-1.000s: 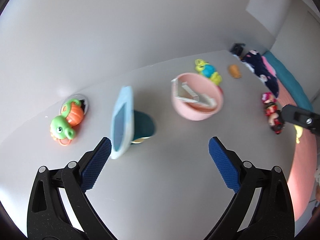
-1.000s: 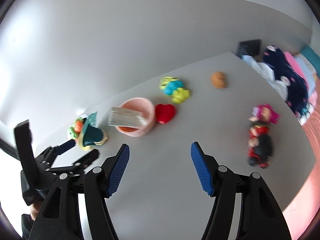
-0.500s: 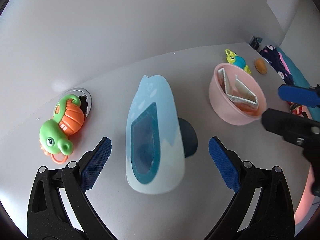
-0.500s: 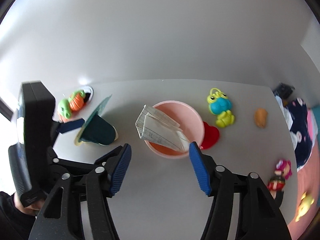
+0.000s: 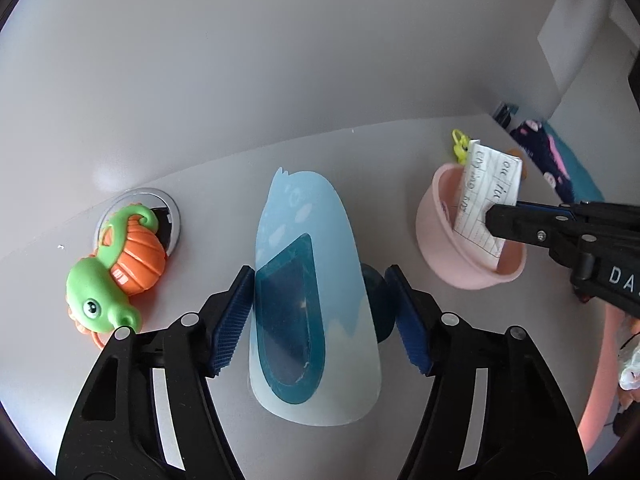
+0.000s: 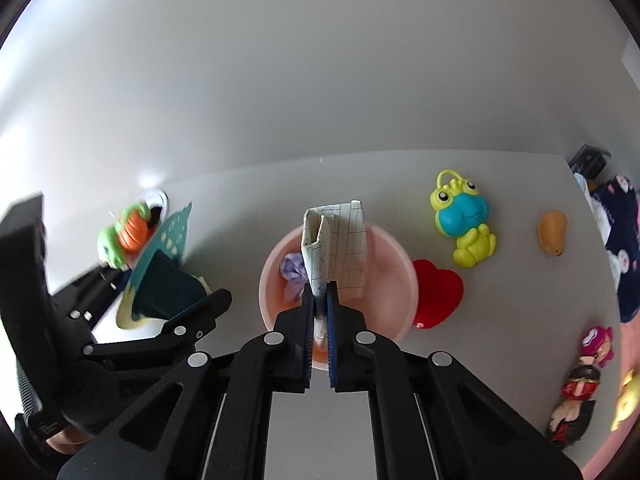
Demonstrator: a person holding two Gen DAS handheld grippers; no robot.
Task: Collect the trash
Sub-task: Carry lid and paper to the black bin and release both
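Both your hand-held grippers have come down and closed in: the right hand-held gripper (image 6: 319, 312), open above the desk (image 6: 500, 304) a second ago, has just clamped together on the folded paper (image 6: 344, 248) standing in the pink bowl (image 6: 394, 280). The left hand-held gripper (image 5: 320, 312) has narrowed round the small dustpan (image 5: 314, 300), its pads just beside the sides; whether they press I cannot tell. You likely hold the paper high to lift it clear of the bowl and move it to the pan. The toys lie untouched.
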